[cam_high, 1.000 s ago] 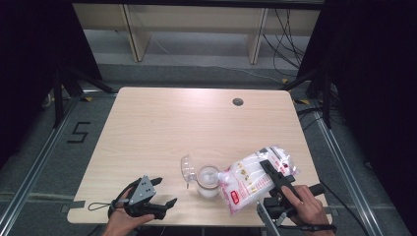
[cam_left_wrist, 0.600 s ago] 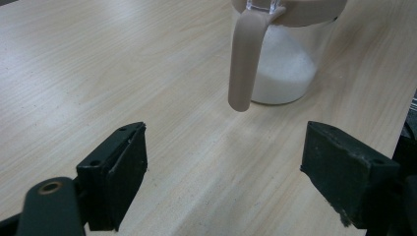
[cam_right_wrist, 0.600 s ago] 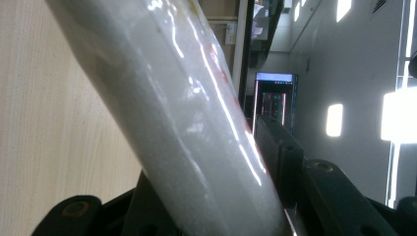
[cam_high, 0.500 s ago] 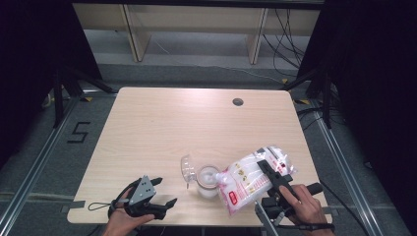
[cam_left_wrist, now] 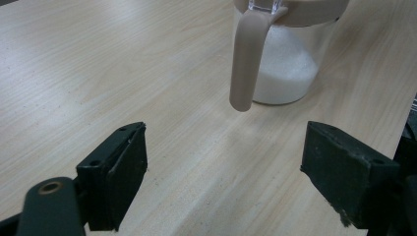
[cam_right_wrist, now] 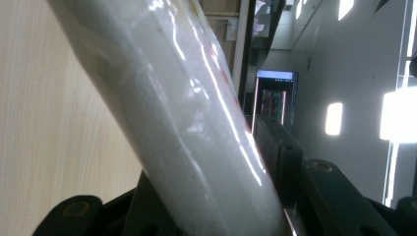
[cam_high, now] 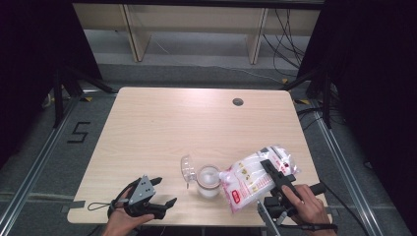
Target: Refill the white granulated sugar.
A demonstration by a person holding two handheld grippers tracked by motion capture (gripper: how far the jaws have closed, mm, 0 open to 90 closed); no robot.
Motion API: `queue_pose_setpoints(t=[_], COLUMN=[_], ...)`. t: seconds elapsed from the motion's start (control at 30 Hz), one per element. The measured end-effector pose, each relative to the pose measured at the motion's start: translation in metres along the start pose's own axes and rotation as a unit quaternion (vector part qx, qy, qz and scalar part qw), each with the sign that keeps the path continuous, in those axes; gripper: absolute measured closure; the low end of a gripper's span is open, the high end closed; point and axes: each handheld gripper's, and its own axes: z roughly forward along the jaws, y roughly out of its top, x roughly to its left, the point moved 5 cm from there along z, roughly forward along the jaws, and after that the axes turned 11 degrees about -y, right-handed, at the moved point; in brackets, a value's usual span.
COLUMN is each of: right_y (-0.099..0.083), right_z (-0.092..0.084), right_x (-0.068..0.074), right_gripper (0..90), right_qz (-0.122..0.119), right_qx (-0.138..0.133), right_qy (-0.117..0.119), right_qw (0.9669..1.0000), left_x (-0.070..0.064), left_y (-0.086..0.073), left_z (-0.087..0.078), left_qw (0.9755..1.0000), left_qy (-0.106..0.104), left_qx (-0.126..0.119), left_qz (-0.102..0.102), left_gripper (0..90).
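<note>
The right gripper [cam_high: 276, 173] is clamped on a plastic bag [cam_high: 253, 178] of white granules, with one jaw on each flat face of the bag, as the right gripper view confirms [cam_right_wrist: 196, 128]. The bag is held tilted above the table [cam_high: 162, 128], close to its near edge and toward its right corner. The long axis of the bag runs from upper right to lower left in the high view, so its lower end points at the jar [cam_high: 208, 180].

The jar stands upright on the table near the middle of the near edge, just beside the lower end of the bag. Its hinged lid [cam_high: 187, 168] is swung open to the left. The left gripper view shows white granules heaped in the bottom of the jar [cam_left_wrist: 285, 64] and the beige latch arm [cam_left_wrist: 244, 59] hanging down its side.

The left gripper [cam_high: 156, 199] rests near the left part of the near edge, jaws apart and holding nothing, with the jar ahead of it [cam_left_wrist: 223, 172].

The governing relation: the jar mouth lies to the left of the right gripper, in line with the bag's long axis. The bag's lower end appears to be over or at the rim; actual contact cannot be determined. Any pour depends on keeping this axis aimed into the mouth. The right hand is the nearer one to the bag; the left is free to steady the jar.
</note>
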Motion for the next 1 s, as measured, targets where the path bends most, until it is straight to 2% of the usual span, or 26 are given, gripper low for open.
queue_pose_setpoints(t=[0.03, 0.1, 0.13, 0.17, 0.2, 0.27, 0.3, 0.37, 0.4, 0.43, 0.57, 0.6, 0.63, 0.7, 0.77, 0.8, 0.83, 0.87, 0.9, 0.93, 0.97, 1.0], right_y=[0.0000, 0.0028, 0.0044, 0.0053, 0.0060, 0.0054, 0.0056, 0.0046, 0.0046, 0.0049, 0.0064, 0.0058, 0.0054, 0.0044, 0.0048, 0.0060, 0.0067, 0.0089, 0.0089, 0.0093, 0.0077, 0.0071], right_z=[-0.0012, 0.0002, 0.0016, 0.0015, 0.0016, 0.0004, 0.0008, 0.0002, -0.0001, -0.0008, 0.0004, 0.0006, 0.0005, -0.0008, -0.0012, -0.0009, -0.0009, 0.0015, 0.0015, 0.0026, 0.0015, 0.0017], right_x=[0.0007, -0.0011, -0.0027, -0.0029, -0.0023, -0.0004, -0.0039, -0.0039, -0.0034, -0.0023, -0.0054, -0.0051, -0.0073, -0.0075, -0.0066, -0.0046, -0.0043, -0.0066, -0.0050, -0.0065, -0.0032, -0.0034], right_gripper=[65.0, 65.0, 65.0, 65.0, 65.0, 65.1, 65.1, 65.1, 65.1, 65.1, 65.1, 65.2, 65.2, 65.2, 65.2, 65.2, 65.2, 65.2, 65.2, 65.2, 65.2, 65.3], right_qz=[0.006, 0.001, -0.004, -0.006, -0.003, 0.014, -0.007, -0.011, -0.010, -0.004, 0.001, 0.000, -0.011, -0.013, -0.010, 0.000, -0.001, -0.014, -0.004, -0.008, 0.011, 0.005], right_qx=[0.008, 0.000, -0.010, -0.009, -0.008, -0.004, -0.011, -0.006, -0.004, 0.000, -0.005, -0.004, -0.008, -0.006, -0.005, -0.004, -0.001, -0.014, -0.007, -0.013, -0.002, -0.004], right_qy=[0.000, 0.000, -0.007, -0.002, 0.000, -0.001, -0.004, -0.004, -0.002, 0.001, -0.009, -0.003, -0.007, -0.008, -0.006, -0.005, -0.001, -0.005, -0.002, -0.006, -0.002, -0.001], right_qw=[1.0000, 1.0000, 0.9999, 0.9999, 1.0000, 0.9999, 0.9999, 0.9999, 0.9999, 1.0000, 0.9999, 1.0000, 0.9999, 0.9999, 0.9999, 1.0000, 1.0000, 0.9998, 1.0000, 0.9999, 0.9999, 1.0000], left_x=[0.0007, 0.0008, 0.0000, 0.0004, 0.0013, -0.0001, 0.0000, -0.0001, -0.0001, 0.0016, 0.0008, 0.0008, -0.0002, -0.0013, -0.0015, -0.0013, -0.0011, 0.0009, 0.0018, 0.0012, 0.0010, 0.0007], left_y=[0.0004, 0.0003, 0.0000, 0.0001, -0.0002, 0.0000, 0.0000, -0.0001, 0.0000, 0.0000, 0.0002, -0.0004, -0.0001, -0.0002, -0.0001, 0.0000, 0.0000, -0.0002, 0.0001, 0.0003, 0.0004, 0.0005], left_z=[-0.0001, 0.0000, 0.0000, 0.0000, -0.0007, 0.0000, 0.0000, 0.0002, 0.0002, -0.0004, -0.0002, -0.0004, 0.0002, 0.0005, 0.0007, 0.0006, 0.0004, -0.0010, -0.0011, -0.0005, -0.0002, 0.0000], left_qw=[1.0000, 1.0000, 1.0000, 1.0000, 1.0000, 1.0000, 1.0000, 1.0000, 1.0000, 0.9999, 1.0000, 1.0000, 1.0000, 1.0000, 1.0000, 1.0000, 1.0000, 1.0000, 0.9999, 0.9999, 0.9999, 0.9999], left_qy=[-0.002, -0.002, 0.000, -0.003, -0.003, -0.002, -0.002, -0.006, -0.001, -0.001, -0.006, -0.003, -0.005, -0.002, -0.003, -0.002, -0.002, -0.005, -0.006, -0.006, -0.007, -0.008], left_qx=[0.002, 0.002, 0.000, -0.001, 0.005, -0.003, -0.003, 0.001, 0.000, 0.007, 0.002, 0.004, -0.001, -0.001, -0.002, -0.002, -0.002, 0.007, 0.007, 0.003, 0.002, 0.001], left_qz=[0.009, 0.008, -0.001, 0.001, 0.005, -0.004, -0.003, -0.004, 0.000, 0.013, 0.005, -0.001, -0.005, -0.007, -0.007, -0.007, -0.007, 0.004, 0.012, 0.008, 0.008, 0.008], left_gripper=[17.0, 17.0, 17.0, 17.0, 17.0, 17.0, 17.0, 17.0, 17.0, 17.0, 17.0, 17.0, 17.0, 17.0, 17.0, 17.0, 17.0, 17.0, 17.0, 17.0, 17.0, 17.0])
